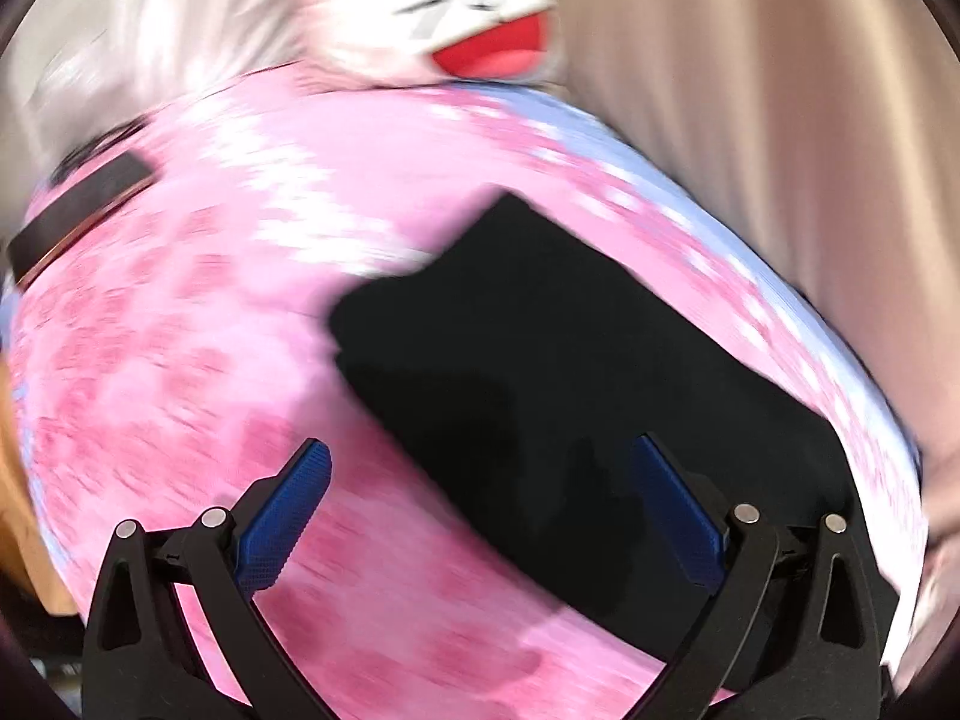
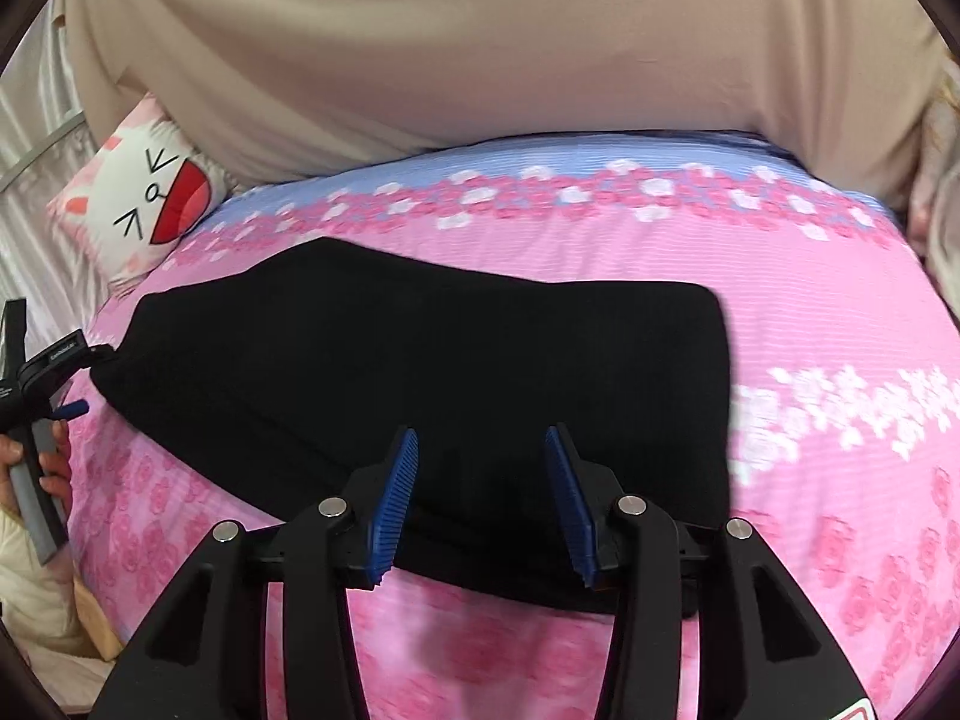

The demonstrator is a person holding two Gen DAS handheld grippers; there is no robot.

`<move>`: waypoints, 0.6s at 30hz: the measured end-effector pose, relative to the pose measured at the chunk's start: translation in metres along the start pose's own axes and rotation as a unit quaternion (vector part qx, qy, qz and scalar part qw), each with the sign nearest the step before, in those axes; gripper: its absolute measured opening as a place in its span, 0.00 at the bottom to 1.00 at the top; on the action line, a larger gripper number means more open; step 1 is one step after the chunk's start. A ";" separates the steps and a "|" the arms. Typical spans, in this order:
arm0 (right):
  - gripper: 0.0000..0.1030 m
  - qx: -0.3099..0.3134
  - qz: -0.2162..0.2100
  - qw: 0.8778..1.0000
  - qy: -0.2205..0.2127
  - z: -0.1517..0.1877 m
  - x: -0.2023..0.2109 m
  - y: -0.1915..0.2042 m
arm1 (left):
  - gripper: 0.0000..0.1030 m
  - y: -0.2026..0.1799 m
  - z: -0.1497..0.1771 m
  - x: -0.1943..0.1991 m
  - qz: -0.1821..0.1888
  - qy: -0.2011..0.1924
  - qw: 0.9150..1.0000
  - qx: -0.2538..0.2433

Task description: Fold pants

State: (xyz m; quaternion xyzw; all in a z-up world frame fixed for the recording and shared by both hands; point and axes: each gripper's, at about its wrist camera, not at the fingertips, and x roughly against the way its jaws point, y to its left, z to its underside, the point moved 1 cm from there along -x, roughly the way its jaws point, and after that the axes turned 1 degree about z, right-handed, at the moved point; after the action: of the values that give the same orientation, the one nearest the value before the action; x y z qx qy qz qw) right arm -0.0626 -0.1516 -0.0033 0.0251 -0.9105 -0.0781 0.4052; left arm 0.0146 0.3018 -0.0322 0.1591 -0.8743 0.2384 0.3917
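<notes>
Pink floral bedsheet (image 2: 810, 312) is seen sharp in the right view only; black folded pants (image 2: 420, 372) lie centre. Cat pillow (image 2: 150, 192) at 10 o'clock. Left gripper (image 1: 480, 462) jaws apart, empty; right gripper (image 2: 480, 456) jaws apart over pants. Gripper label unreadable.

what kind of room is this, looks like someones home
Most likely a bedroom: the black pants lie on a bed with a pink floral sheet, a cartoon cat pillow sits at its far corner, and beige curtains hang behind.
</notes>
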 end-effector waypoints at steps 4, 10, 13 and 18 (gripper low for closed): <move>0.43 0.025 -0.013 0.999 0.014 -0.002 -0.013 0.032 | 0.95 0.028 -0.013 -0.025 0.011 0.031 0.998 0.046; 0.50 0.060 -0.045 0.997 0.027 -0.015 -0.025 0.081 | 0.95 0.014 -0.015 -0.037 0.010 0.026 0.999 0.015; 0.58 0.092 -0.051 0.994 0.021 -0.021 -0.030 0.104 | 0.93 0.000 -0.014 -0.042 0.037 0.025 0.999 -0.005; 0.59 0.094 -0.060 0.993 0.027 -0.024 -0.039 0.114 | 0.15 -0.011 -0.021 -0.043 0.072 0.024 0.997 -0.013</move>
State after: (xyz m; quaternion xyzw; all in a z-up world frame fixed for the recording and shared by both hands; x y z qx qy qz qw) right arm -0.0169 -0.0374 0.0025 0.1193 -0.8992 -0.0156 0.4206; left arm 0.0597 0.3077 -0.0498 0.0846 -0.8769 0.2585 0.3962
